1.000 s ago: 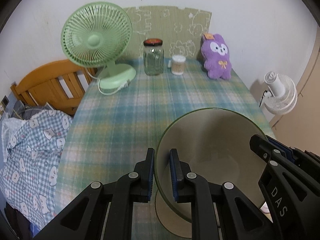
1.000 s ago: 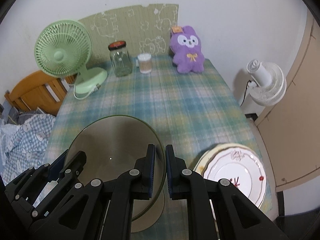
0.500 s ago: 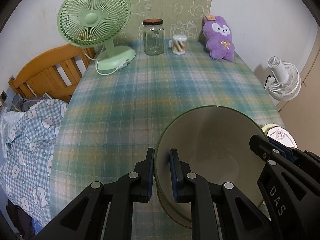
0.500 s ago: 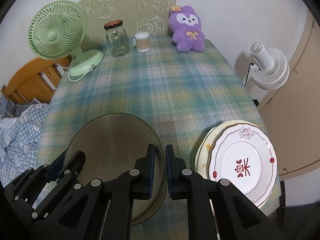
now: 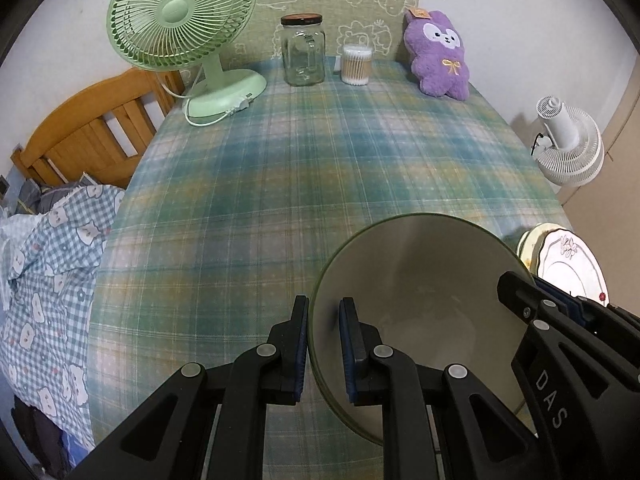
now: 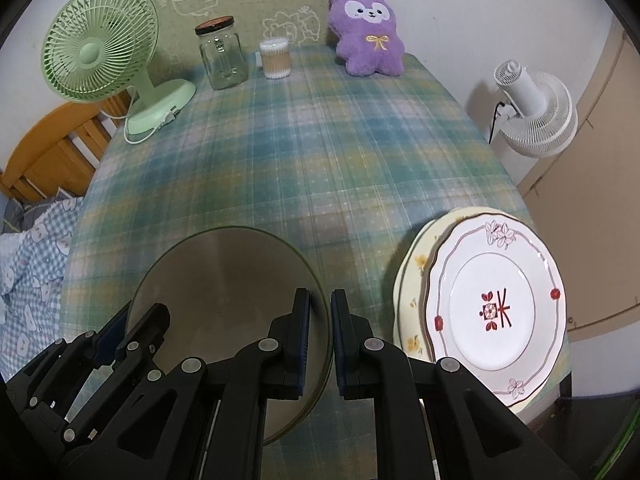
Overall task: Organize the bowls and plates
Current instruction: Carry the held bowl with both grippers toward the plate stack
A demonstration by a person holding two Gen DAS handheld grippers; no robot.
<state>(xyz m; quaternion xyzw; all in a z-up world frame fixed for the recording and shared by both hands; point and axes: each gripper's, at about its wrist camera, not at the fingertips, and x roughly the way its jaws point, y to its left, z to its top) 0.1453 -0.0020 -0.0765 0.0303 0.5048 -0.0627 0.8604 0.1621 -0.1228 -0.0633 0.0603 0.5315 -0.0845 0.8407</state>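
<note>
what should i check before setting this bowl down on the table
1. Left gripper clamped on the bowl rim: ok, one pad inside and one outside.
2. Right gripper clamped on the opposite rim: ok, same pinch.
3. Bowl clear of the stacked plates: ok, a strip of tablecloth shows between them.
4. Landing spot under the bowl free: cannot tell, the bowl hides it.
5. Bowl level: cannot tell from these wrist views.
6. Bowl's base touching the cloth: cannot tell, its underside is hidden.
</note>
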